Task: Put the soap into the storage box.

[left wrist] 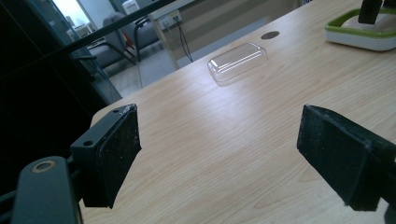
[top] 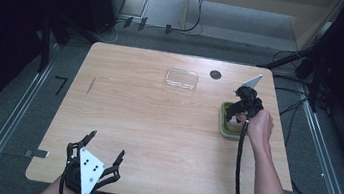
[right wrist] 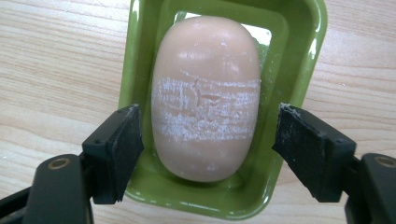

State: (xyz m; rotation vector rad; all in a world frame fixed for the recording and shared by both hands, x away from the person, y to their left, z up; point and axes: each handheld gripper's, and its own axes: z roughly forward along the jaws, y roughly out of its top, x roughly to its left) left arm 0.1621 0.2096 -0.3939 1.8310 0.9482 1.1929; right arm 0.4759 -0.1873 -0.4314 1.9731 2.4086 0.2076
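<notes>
A pale pink bar of soap [right wrist: 205, 93] with a whitish scuffed band lies in a green soap dish [right wrist: 308, 60] at the table's right side [top: 226, 130]. My right gripper [right wrist: 208, 135] hangs over the dish [top: 237, 110], pointing down. It is open, one pad on each side of the soap, with a gap showing on both sides. My left gripper [top: 106, 144] rests near the table's front left corner. It is open, and nothing lies between its pads [left wrist: 219, 144].
A clear plastic lid [top: 181, 78] lies at the back middle of the wooden table [top: 156, 125] and shows ahead of the left gripper [left wrist: 237, 60]. A dark round spot [top: 215, 74] sits behind it. Cables and metal rails run along the floor beside the table.
</notes>
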